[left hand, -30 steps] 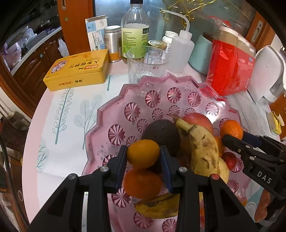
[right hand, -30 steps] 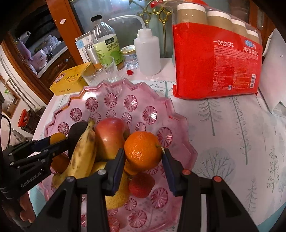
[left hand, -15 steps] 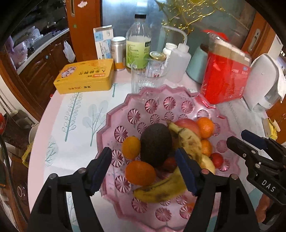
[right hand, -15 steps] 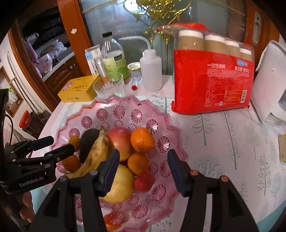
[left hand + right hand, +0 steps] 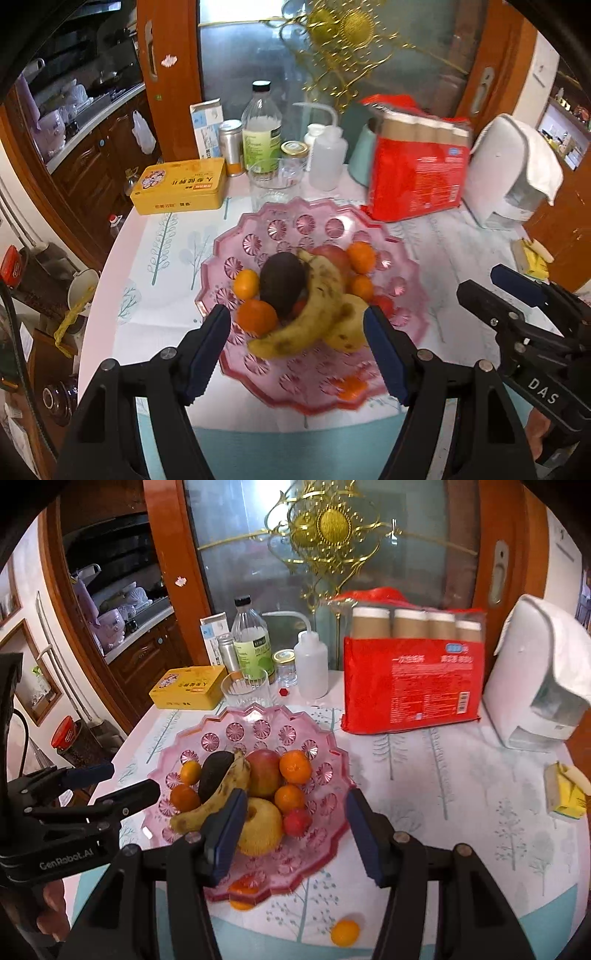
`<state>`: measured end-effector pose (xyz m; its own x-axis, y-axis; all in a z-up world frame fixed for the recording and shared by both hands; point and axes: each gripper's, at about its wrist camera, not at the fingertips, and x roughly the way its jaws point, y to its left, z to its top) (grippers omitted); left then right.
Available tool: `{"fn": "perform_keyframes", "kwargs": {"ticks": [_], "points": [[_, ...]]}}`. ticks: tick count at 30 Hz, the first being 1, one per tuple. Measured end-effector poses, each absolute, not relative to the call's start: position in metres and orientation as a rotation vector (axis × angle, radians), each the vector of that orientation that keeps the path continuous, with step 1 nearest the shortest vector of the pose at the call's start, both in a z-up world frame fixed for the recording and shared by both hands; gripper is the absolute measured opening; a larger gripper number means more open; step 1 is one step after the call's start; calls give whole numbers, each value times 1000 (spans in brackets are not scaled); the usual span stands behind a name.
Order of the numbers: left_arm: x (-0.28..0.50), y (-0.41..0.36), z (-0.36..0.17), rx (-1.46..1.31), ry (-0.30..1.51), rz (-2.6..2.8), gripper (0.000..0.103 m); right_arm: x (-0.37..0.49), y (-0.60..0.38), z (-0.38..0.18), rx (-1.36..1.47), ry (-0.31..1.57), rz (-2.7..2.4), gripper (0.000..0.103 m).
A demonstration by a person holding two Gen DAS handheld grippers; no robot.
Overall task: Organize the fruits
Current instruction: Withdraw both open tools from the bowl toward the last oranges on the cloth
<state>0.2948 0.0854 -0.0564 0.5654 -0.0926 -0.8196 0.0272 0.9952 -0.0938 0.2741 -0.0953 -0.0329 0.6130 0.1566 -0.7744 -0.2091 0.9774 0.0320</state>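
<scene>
Left wrist view: my left hand-held gripper (image 5: 295, 347) gapes wide, empty, above the pink fruit bowl (image 5: 280, 229) mid-worktop. My right hand-held gripper (image 5: 293, 830) is partly spread, empty. One small orange (image 5: 344, 932) lies near the worktop's front edge.

Scalloped pink glass fruit bowl (image 5: 258, 236): held spotted yellow banana (image 5: 317, 314), dark avocado (image 5: 282, 284), small orange tangerines (image 5: 256, 317). Yellow rectangular tin (image 5: 179, 186) behind-left; red cup package (image 5: 417, 177) behind-right.
</scene>
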Motion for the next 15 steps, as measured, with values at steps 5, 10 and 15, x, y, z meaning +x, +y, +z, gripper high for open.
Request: {"fn": "perform_keyframes", "kwargs": {"ticks": [5,10,15], "points": [[265,72,-35,-73,942,-80,73,246,-108,-16,-58,862,201,56],[240,57,-19,-65,918,-81,74,217,-126,-2,-47,842,199,56],[215,41,-6,-58,896,-82,74,192,-142,7,-48,828,204,56]]}}
